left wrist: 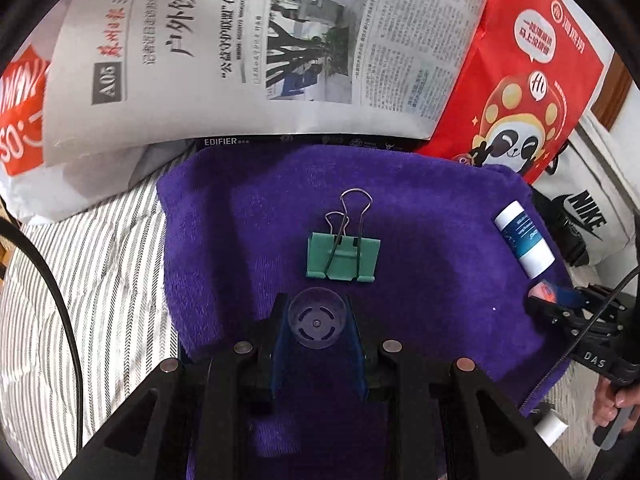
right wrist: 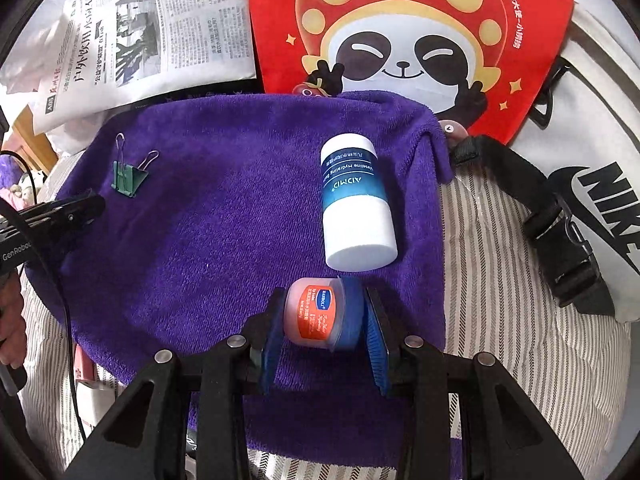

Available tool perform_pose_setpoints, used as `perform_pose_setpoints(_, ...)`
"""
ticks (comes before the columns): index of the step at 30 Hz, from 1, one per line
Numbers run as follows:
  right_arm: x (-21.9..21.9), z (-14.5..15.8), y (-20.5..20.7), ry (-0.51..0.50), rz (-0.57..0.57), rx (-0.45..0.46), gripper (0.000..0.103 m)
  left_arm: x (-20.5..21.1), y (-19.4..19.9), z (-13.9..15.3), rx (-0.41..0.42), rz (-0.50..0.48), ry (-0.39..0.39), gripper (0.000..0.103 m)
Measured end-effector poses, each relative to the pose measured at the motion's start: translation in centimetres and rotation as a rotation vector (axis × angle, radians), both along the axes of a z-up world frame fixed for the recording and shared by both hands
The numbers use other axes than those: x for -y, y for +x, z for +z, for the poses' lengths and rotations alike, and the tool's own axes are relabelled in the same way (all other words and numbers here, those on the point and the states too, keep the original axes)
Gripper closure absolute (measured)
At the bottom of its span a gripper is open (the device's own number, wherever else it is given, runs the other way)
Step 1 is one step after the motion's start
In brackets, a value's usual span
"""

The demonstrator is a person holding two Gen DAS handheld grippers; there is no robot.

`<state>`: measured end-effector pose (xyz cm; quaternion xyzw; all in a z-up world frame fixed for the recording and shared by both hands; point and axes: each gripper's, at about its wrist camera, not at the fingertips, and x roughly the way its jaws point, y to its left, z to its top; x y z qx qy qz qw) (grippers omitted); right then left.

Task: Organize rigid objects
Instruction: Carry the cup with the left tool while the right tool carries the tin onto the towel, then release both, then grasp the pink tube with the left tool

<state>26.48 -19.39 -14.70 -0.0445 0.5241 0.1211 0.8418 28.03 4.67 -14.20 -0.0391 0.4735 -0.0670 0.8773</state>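
left gripper (left wrist: pixel 316 322): fingers pinch a clear cap (left wrist: pixel 316 323) by its rim, low over the towel (left wrist: pixel 248 248).
right gripper (right wrist: pixel 324 316): fingers clamp a small jar (right wrist: pixel 320 318) endwise, base on one pad and lid on the other, also low over the towel.
step, as I judge it: setting both held pieces down beside the others; lower until each rests, then part the fingers gently so nothing rolls.
cap spot: just at 6 o'clock of the clip (left wrist: pixel 343 256); keep clear of its wire handles.
jar spot: at 6 o'clock of the tube (right wrist: pixel 354 204), nearly touching; it lies on its side and may roll.
clip: green painted metal, folded body, two thin wire loops.
tube: smooth white plastic cylinder, blue label, lying flat.
jar: round, peach body, blue lid, orange label.
cap: transparent, cup-shaped, slotted base.
towel: purple, fluffy, soft, grips well.
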Motion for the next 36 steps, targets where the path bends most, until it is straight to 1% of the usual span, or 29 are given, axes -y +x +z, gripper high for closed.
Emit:
perform_pose_setpoints(2,0.0,0.0,-0.1,0.001,-0.001,0.0,0.065,0.4,0.3,-0.2,-0.013,-0.005,0.019,0.077)
perform_pose_setpoints(4,-0.3,-0.1,-0.3,-0.005,0.004,0.005,0.065,1.1,0.3,-0.3,-0.007,-0.017,0.062,0.077)
perform_pose_setpoints(9,-0.1,0.0,-0.1,0.001,0.006,0.012,0.064,2.6,0.2,-0.5,-0.008,-0.042,0.135,0.077)
perform_pose_setpoints(12,-0.2,0.2,-0.5,0.015,0.027,0.018,0.058,3.4,0.1,-0.4,-0.017,-0.041,0.162,0.073)
perform_pose_setpoints(13,-0.4,0.2,-0.7,0.017,0.039,0.021,0.054,3.5,0.0,-0.4,-0.021,-0.039,0.159,0.072)
perform_pose_setpoints(14,-0.6,0.2,-1.0,0.014,0.044,0.023,0.052,3.6,0.0,-0.4,-0.024,-0.038,0.154,0.068)
perform_pose_setpoints(15,-0.8,0.2,-1.2,0.008,0.047,0.024,0.05,3.7,-0.1,-0.4,-0.032,-0.04,0.139,0.06)
perform_pose_setpoints(17,-0.7,0.3,-1.3,-0.001,0.046,0.025,0.044,4.5,-0.5,-0.3,-0.044,-0.046,0.121,0.05)
perform_pose_setpoints(21,-0.2,1.5,-2.3,0.024,0.021,0.035,0.04,5.2,-1.4,0.0,-0.053,-0.027,0.14,0.049)
perform_pose_setpoints(25,0.9,3.2,-3.3,0.048,-0.004,0.051,0.038,5.6,-3.2,1.6,-0.03,-0.016,0.115,0.049)
perform_pose_setpoints(28,1.6,4.5,-4.9,0.057,-0.019,0.064,0.037,6.0,-5.4,3.1,-0.003,-0.017,0.103,0.049)
perform_pose_setpoints(32,2.8,5.9,-7.2,0.064,-0.037,0.081,0.037,6.3,-7.7,4.4,0.018,-0.022,0.099,0.05)
perform_pose_setpoints(34,3.5,6.3,-8.4,0.07,-0.046,0.086,0.037,6.0,-8.9,4.7,0.024,-0.025,0.093,0.049)
perform_pose_setpoints(35,3.8,6.4,-8.8,0.073,-0.05,0.087,0.037,5.4,-8.6,4.6,0.024,-0.027,0.09,0.05)
perform_pose_setpoints(36,3.9,6.4,-9.2,0.075,-0.055,0.087,0.037,5.6,-9.3,4.6,0.023,-0.026,0.087,0.05)
